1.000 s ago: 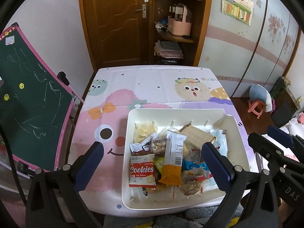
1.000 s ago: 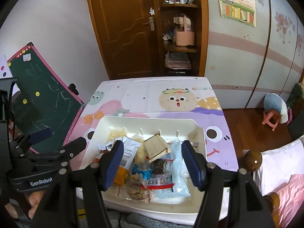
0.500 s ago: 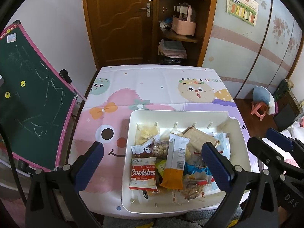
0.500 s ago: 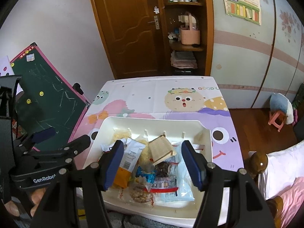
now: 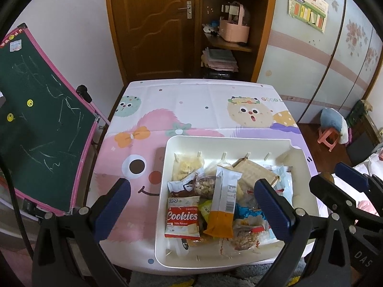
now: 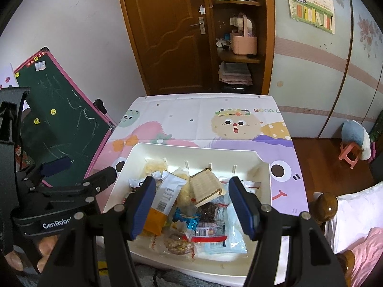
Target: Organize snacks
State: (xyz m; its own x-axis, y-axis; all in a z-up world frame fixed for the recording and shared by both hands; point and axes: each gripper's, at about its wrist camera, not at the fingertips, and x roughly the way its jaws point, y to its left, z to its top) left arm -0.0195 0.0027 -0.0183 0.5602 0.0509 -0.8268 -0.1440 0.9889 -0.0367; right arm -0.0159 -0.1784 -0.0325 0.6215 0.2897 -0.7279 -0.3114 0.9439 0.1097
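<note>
Ahead, the snacks (image 5: 215,198) lie heaped in a white bin (image 5: 229,140) on the worktop (image 5: 191,100); a chalkboard (image 5: 36,119) leans beside it. Left gripper (image 5: 194,209) and right gripper (image 6: 191,205) hover above, fingers spread, holding nothing.

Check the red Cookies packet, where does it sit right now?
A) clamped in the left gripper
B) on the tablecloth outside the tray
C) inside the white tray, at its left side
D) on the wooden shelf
C: the Cookies packet lies flat among other snacks inside the white tray, along its left wall; the left gripper is open above it, holding nothing.
</note>
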